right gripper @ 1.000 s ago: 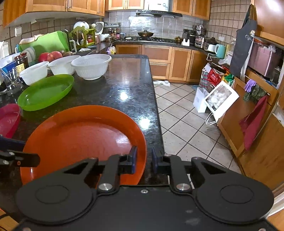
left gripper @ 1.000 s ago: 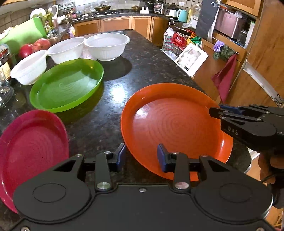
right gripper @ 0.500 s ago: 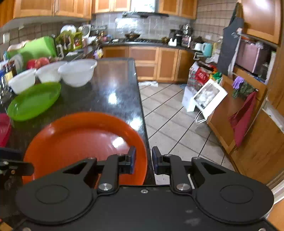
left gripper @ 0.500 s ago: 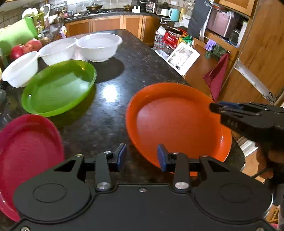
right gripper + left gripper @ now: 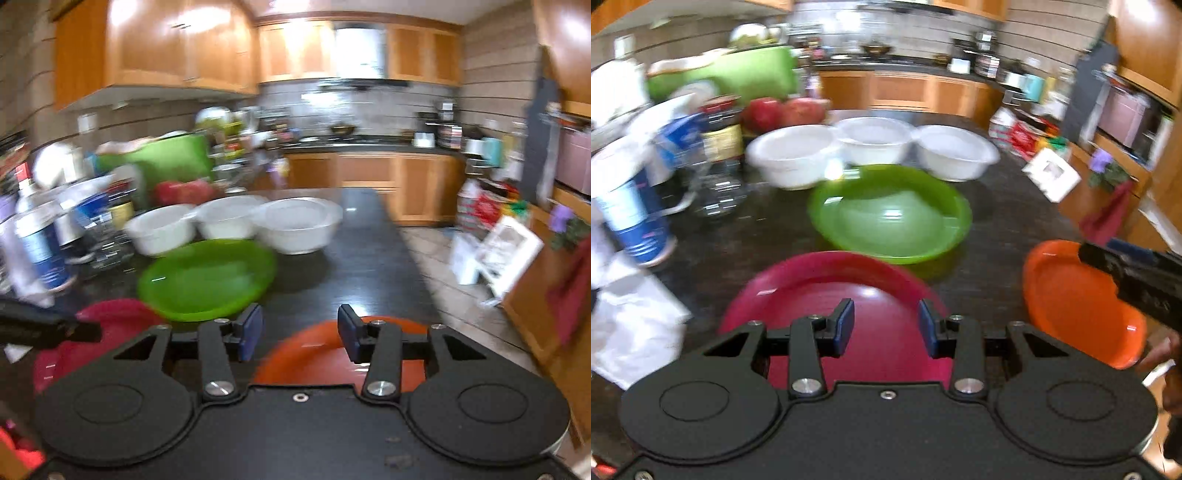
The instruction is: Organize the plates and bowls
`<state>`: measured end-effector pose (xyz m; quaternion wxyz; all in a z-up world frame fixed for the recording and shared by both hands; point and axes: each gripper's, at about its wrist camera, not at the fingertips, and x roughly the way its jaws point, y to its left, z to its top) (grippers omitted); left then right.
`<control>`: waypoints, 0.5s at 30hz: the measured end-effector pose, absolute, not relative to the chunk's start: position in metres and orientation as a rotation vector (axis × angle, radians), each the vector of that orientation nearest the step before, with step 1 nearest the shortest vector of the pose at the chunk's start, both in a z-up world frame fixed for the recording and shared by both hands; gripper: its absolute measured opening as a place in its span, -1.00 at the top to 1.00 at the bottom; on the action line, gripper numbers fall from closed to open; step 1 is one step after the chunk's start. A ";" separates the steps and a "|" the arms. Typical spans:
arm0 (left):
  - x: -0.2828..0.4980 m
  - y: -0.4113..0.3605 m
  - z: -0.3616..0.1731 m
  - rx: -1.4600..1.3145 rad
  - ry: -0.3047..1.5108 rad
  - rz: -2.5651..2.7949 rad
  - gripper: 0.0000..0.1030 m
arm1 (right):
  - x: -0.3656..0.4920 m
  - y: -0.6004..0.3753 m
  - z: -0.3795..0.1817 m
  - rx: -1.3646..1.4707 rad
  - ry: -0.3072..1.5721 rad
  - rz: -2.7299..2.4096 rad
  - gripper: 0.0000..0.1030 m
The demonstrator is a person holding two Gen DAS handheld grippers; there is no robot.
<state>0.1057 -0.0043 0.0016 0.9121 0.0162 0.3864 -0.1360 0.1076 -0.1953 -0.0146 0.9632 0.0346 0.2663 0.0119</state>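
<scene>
Here the dark stone counter [image 5: 990, 229] carries everything, with wooden cabinets [image 5: 365, 173] across the far wall and a tiled floor [image 5: 436, 254] to the right of the right gripper's fingers. Both views are smeared by blur.

Directly ahead of the left gripper [image 5: 886, 323], and running under its fingers, lies the red plate [image 5: 827, 291], holding nothing. Beyond the plate sits the green plate [image 5: 890, 214], likewise bare. Past that, farthest from the fingers, stand three white bowls [image 5: 875, 142] in a row, rims touching or nearly so; whether anything lies in them I cannot tell. The orange plate [image 5: 1075, 302] lies well to the right of the left fingers, partly hidden by the right gripper's black body.

In the right wrist view, the orange plate sits just under and ahead of the right gripper [image 5: 301, 332], near the counter's right edge.

Each gripper's fingers are spread wide apart and grip nothing.

Left of the left fingers crowd a blue can [image 5: 631, 221], jars [image 5: 720, 136] and red fruit [image 5: 783, 110].
</scene>
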 end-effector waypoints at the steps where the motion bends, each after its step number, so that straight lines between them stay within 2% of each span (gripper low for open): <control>1: 0.108 0.007 0.000 0.030 0.799 -0.254 0.11 | 0.111 -0.183 -0.017 0.067 0.553 0.051 0.07; 6: 0.118 0.045 -0.010 0.035 0.838 -0.171 0.11 | 0.132 -0.138 -0.035 0.080 0.640 0.116 0.10; 9: 0.123 0.063 -0.015 0.047 0.863 -0.164 0.11 | 0.146 -0.122 -0.046 0.119 0.716 0.110 0.33; 15: 0.128 0.082 -0.023 0.040 0.909 -0.225 0.11 | 0.157 -0.106 -0.058 0.155 0.771 0.053 0.37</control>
